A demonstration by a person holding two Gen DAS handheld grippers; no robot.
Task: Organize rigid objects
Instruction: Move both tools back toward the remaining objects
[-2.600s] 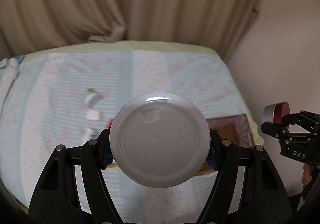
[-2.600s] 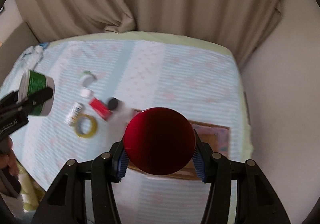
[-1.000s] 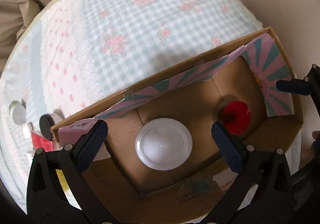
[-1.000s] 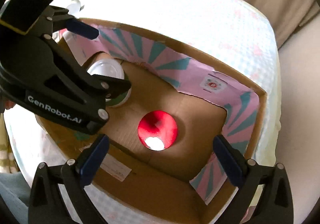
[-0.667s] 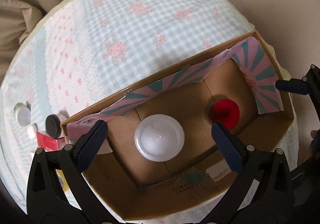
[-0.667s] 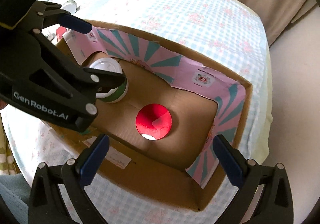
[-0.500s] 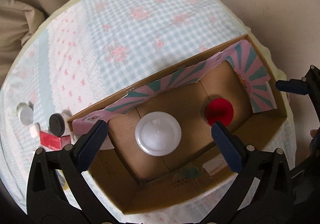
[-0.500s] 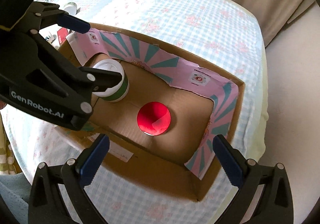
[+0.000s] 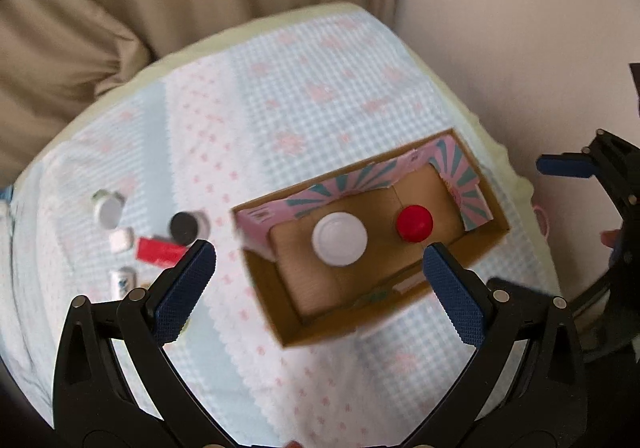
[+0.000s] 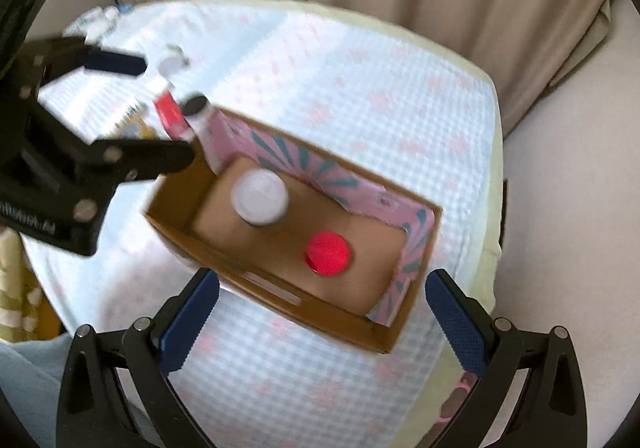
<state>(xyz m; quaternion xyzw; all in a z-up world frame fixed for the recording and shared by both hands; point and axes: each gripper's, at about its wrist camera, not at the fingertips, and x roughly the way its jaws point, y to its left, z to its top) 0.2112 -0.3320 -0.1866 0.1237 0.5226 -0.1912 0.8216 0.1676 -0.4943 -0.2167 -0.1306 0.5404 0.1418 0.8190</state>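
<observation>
Hovering over box (image 9: 486,244): left gripper (image 9: 320,284), right gripper (image 10: 322,320) both wide open, empty

One cardboard box (image 9: 486,236) — two jars inside, white-lidded (image 9: 339,239) and red-lidded (image 9: 414,223) — two grippers

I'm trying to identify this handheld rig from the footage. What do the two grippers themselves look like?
Both match: the left gripper and right gripper have black plastic, frame-like arms with cut-out openings and silver pivot screws. Each ends in two fingers faced with dark blue textured pads. In the right wrist view the left gripper's black body carries white lettering, too blurred to read. No cables or sleeves are visible.
</observation>
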